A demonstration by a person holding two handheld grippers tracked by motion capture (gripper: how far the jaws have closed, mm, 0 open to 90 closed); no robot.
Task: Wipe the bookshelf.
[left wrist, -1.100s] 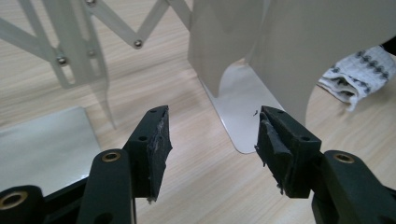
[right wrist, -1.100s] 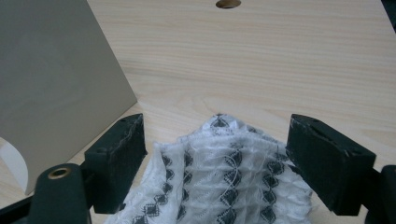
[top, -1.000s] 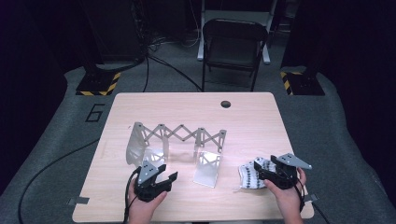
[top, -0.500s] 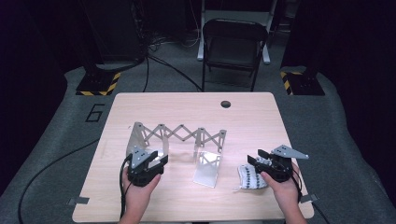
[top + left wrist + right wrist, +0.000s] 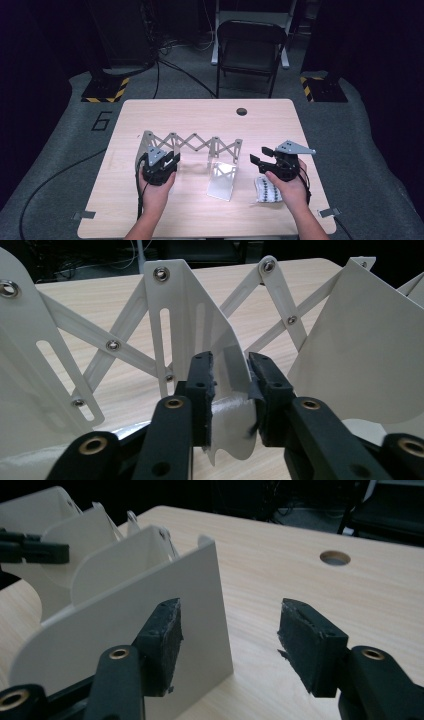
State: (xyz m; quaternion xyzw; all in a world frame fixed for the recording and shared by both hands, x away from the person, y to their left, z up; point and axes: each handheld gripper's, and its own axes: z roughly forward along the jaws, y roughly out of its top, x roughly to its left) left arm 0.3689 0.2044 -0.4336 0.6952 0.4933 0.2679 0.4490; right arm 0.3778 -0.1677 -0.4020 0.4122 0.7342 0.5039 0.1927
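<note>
Left tool (image 5: 227,390) clenches a panel of the folding rack (image 5: 192,145). Right tool (image 5: 227,645) is released beside the rack's end panel; close it squarely, then move both evenly.

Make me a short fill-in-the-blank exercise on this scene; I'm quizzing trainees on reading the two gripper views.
1. The left gripper has its jaws around a white ____ of the expanding rack.
2. The right gripper has its jaws ____, with nothing between them.
3. The round hole lies near the table's ____ edge from the person.
4. Under the right hand lies a ____ cloth.

Missing words: panel; open; far; patterned
</note>
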